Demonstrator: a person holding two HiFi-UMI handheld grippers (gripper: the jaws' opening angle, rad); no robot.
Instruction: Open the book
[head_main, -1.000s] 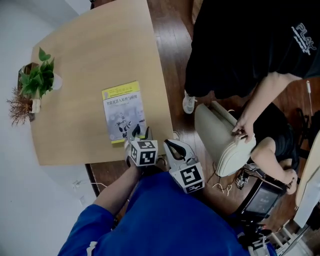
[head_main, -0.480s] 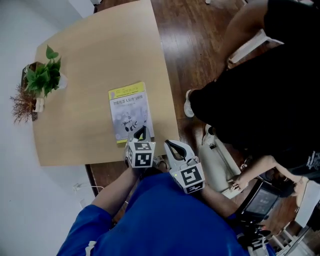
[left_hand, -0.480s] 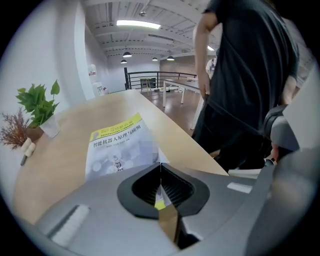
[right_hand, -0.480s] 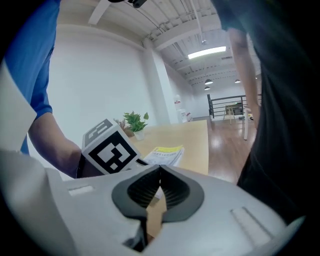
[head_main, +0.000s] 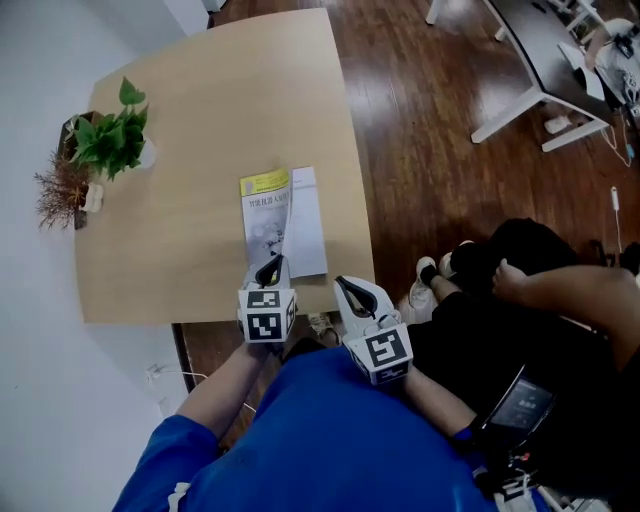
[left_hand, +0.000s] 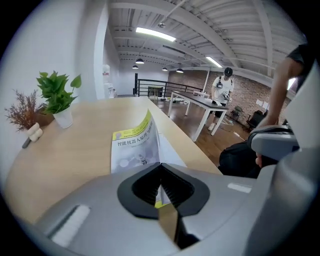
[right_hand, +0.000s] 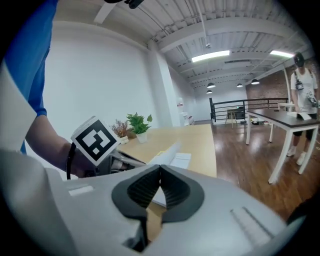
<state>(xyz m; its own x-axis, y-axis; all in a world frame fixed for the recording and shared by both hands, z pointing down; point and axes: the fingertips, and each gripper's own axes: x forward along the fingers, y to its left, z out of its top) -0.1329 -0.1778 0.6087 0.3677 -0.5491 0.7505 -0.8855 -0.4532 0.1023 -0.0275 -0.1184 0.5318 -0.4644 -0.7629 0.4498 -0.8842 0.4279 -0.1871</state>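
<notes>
Left gripper (head_main: 271, 270) fingers pinch the cover (head_main: 265, 210) of the book (head_main: 306, 228), held raised; next fold it leftward. Right gripper (head_main: 347, 291) fingers pressed together, empty.

The book (head_main: 265, 215) has a grey-white cover with a yellow band at its far edge and a white page, on a pale wood surface (head_main: 200, 100) over a dark brown floor (head_main: 430, 150). The left claw (head_main: 272, 268) and right claw (head_main: 350, 290) are grey with black pads (left_hand: 145, 187), their cubes (head_main: 265, 315) marked in black-and-white squares.
</notes>
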